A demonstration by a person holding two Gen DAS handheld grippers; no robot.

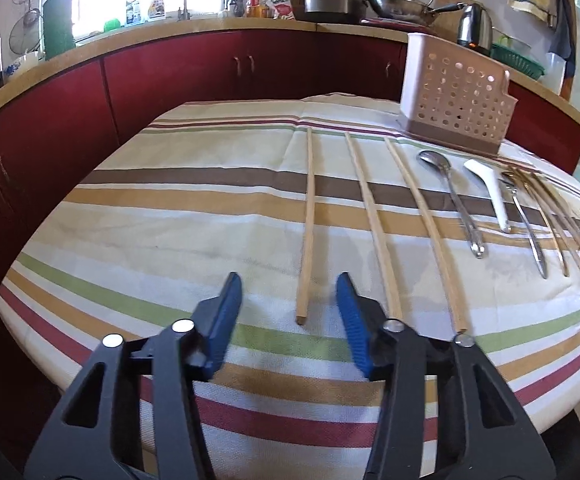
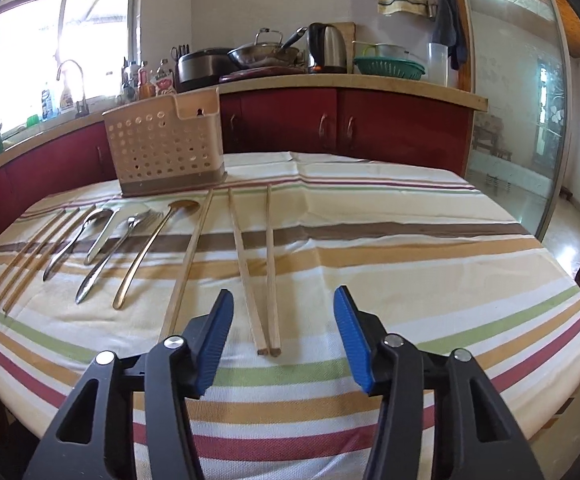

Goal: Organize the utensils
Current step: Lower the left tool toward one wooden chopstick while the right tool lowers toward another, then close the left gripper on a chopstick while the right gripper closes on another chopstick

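Note:
A row of utensils lies on the striped tablecloth (image 1: pixel 177 208). In the left wrist view three wooden chopsticks (image 1: pixel 307 224) lie ahead, then a steel spoon (image 1: pixel 452 200), a white spoon (image 1: pixel 490 196), a fork (image 1: pixel 526 224) and more chopsticks (image 1: pixel 566 224) to the right. A beige perforated utensil holder (image 1: pixel 454 100) stands at the back. My left gripper (image 1: pixel 290 292) is open and empty above the near end of the leftmost chopstick. In the right wrist view my right gripper (image 2: pixel 283 308) is open and empty above the near ends of two chopsticks (image 2: pixel 269 272). The holder (image 2: pixel 165 148) stands behind the spoons (image 2: pixel 77 240).
A gold spoon (image 2: pixel 149 248) and a lone chopstick (image 2: pixel 189 264) lie left of the right gripper. Red cabinets (image 1: pixel 209 68) and a counter with a kettle (image 2: pixel 328 48), pots and bottles run behind the table. A glass door (image 2: pixel 514 100) stands to the right.

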